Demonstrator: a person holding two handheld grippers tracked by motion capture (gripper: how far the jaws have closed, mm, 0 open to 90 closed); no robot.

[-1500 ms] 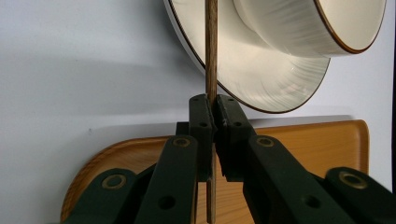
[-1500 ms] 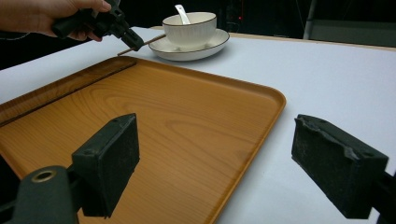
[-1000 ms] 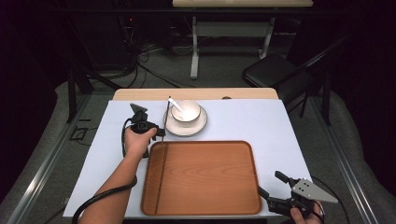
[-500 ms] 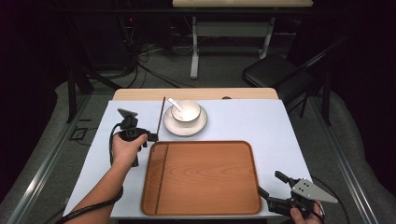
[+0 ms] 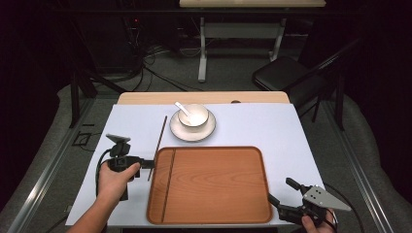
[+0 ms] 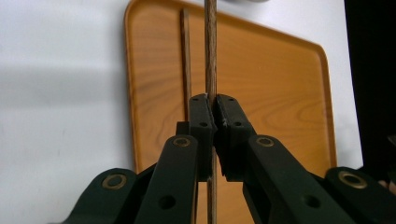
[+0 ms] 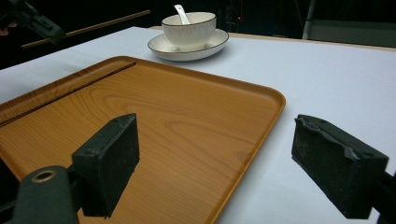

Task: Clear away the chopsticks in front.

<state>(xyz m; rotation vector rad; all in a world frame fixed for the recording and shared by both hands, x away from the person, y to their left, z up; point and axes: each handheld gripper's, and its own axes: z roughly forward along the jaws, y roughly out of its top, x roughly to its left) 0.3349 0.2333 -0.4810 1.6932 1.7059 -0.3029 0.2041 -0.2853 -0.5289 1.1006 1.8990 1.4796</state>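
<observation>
The left gripper is holding one chopstick with its fingers closed tightly on it, near the lower end of the stick. The chopstick is lying just beside the left edge of the wooden tray, and the high view is not showing if it is touching the bench. Its far end is pointing toward the saucer. A second chopstick is lying inside the tray, along its left side, and the rest of the tray is staying bare. Behind the tray, a white bowl is standing on the saucer with a white spoon inside it. At the right, the right gripper is waiting near the right front corner of the tray with its fingers spread wide and nothing between them. The bench is having free white surface to the right of the tray and of the saucer
</observation>
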